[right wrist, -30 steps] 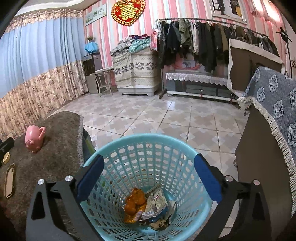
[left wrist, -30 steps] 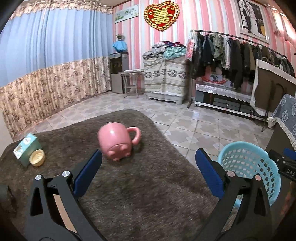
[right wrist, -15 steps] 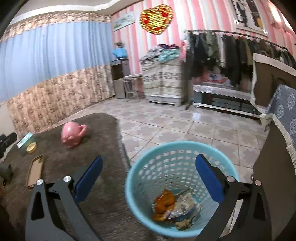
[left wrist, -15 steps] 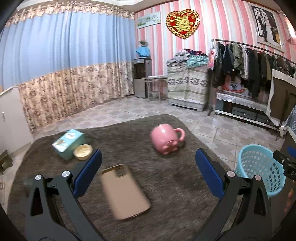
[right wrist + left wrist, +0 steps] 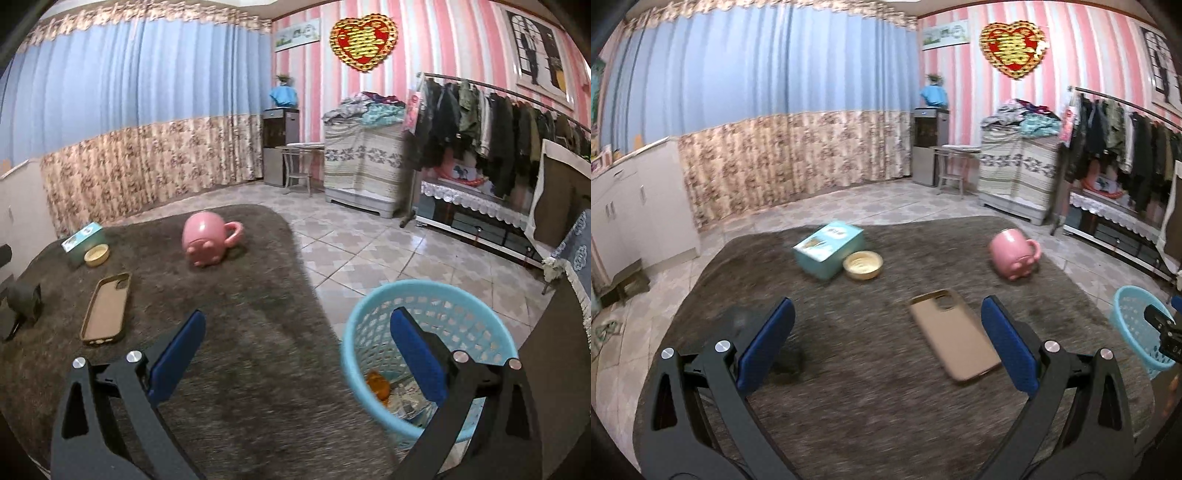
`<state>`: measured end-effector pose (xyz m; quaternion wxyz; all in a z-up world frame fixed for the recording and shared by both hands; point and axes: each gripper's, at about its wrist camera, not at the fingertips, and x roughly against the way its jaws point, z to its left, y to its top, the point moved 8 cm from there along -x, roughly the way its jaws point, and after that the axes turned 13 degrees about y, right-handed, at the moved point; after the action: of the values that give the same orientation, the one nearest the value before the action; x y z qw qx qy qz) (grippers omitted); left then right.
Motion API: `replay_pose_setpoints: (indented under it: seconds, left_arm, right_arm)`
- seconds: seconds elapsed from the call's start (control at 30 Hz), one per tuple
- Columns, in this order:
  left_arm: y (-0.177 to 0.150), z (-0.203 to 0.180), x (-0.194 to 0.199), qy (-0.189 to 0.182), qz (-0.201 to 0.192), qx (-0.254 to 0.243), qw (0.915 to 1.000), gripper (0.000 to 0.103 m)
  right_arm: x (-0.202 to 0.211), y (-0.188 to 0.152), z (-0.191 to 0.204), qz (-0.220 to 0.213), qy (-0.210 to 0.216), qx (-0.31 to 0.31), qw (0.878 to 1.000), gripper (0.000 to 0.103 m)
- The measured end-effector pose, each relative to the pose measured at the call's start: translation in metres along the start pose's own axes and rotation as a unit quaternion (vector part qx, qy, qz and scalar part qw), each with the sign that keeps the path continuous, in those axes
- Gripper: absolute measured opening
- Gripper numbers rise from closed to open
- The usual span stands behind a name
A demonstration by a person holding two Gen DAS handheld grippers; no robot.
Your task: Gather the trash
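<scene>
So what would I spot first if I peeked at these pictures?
Probably the pink mug, lying on its side on the brown furry rug. Next, the light blue basket on the tiled floor just off the rug's edge, with orange and papery trash at its bottom. Both grippers, left and right, are open and empty.

basket [image 5: 373, 314] | lt-blue, upright on floor | trash [image 5: 378, 386] inside
</scene>
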<state>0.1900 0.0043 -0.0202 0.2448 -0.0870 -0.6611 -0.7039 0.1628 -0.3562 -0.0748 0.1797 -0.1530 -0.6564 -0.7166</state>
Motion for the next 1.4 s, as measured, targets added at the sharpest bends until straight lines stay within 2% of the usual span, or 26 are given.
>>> replay_pose_setpoints:
  seconds: [0.17,0.53,0.77,0.97,1.17,1.33,1.4]
  left_arm:
    - [-0.016,0.027,-0.007,0.013,0.016,0.005,0.9998,0.098]
    - [-0.046,0.059,-0.020,0.034,0.035,0.003,0.9988,0.098]
    - [-0.061,0.075,-0.041,0.043,0.059,0.001,0.9973,0.098]
    - [-0.066,0.094,-0.068,0.069,0.078,0.015,0.9945,0.098]
    - [-0.068,0.093,-0.103,0.064,0.108,0.013,0.9920,0.098]
    - [-0.062,0.088,-0.124,0.070,0.109,0.000,0.9916,0.098]
    - [-0.065,0.087,-0.135,0.062,0.129,0.002,0.9897,0.097]
  right_arm:
    - [-0.008,-0.008,0.017,0.012,0.003,0.022,1.000,0.098]
    - [-0.023,-0.019,0.027,0.030,0.013,0.010,0.999,0.098]
    - [-0.034,-0.023,0.035,0.042,0.007,0.016,0.999,0.098]
    - [-0.042,-0.026,0.046,0.051,0.015,0.020,0.998,0.098]
    - [-0.053,-0.027,0.056,0.070,0.020,0.033,0.997,0.098]
    - [-0.067,-0.019,0.067,0.082,0.038,0.030,0.995,0.098]
    - [-0.073,-0.013,0.077,0.083,0.045,0.036,0.995,0.098]
